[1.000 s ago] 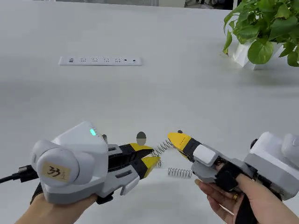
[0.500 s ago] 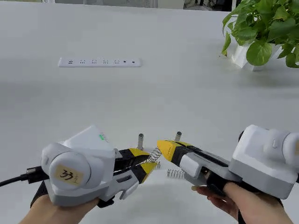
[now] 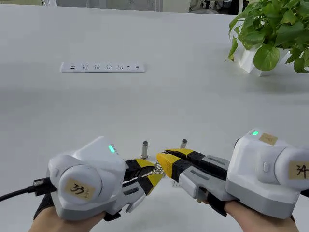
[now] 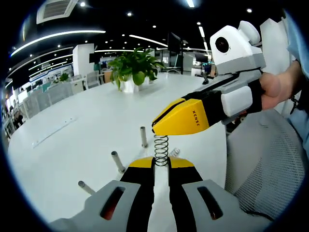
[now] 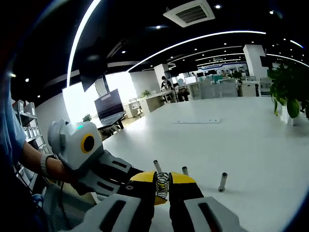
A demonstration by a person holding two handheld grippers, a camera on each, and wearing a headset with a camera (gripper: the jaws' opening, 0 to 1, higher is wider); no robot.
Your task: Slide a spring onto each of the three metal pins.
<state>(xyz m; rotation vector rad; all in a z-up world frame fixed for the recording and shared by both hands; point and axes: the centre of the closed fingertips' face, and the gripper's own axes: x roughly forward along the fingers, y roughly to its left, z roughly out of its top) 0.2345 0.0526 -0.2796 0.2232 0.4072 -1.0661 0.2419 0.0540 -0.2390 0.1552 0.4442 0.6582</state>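
Left gripper view: my left gripper (image 4: pixel 161 163) is pinched nearly shut on one spring (image 4: pixel 161 145), and my right gripper (image 5: pixel 162 180) clamps the same spring. All three pins (image 4: pixel 118 161) stand bare just beyond it, so I judge none done yet.

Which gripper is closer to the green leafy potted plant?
Right. The right gripper is below and left of the green leafy potted plant; the left gripper sits even farther left.
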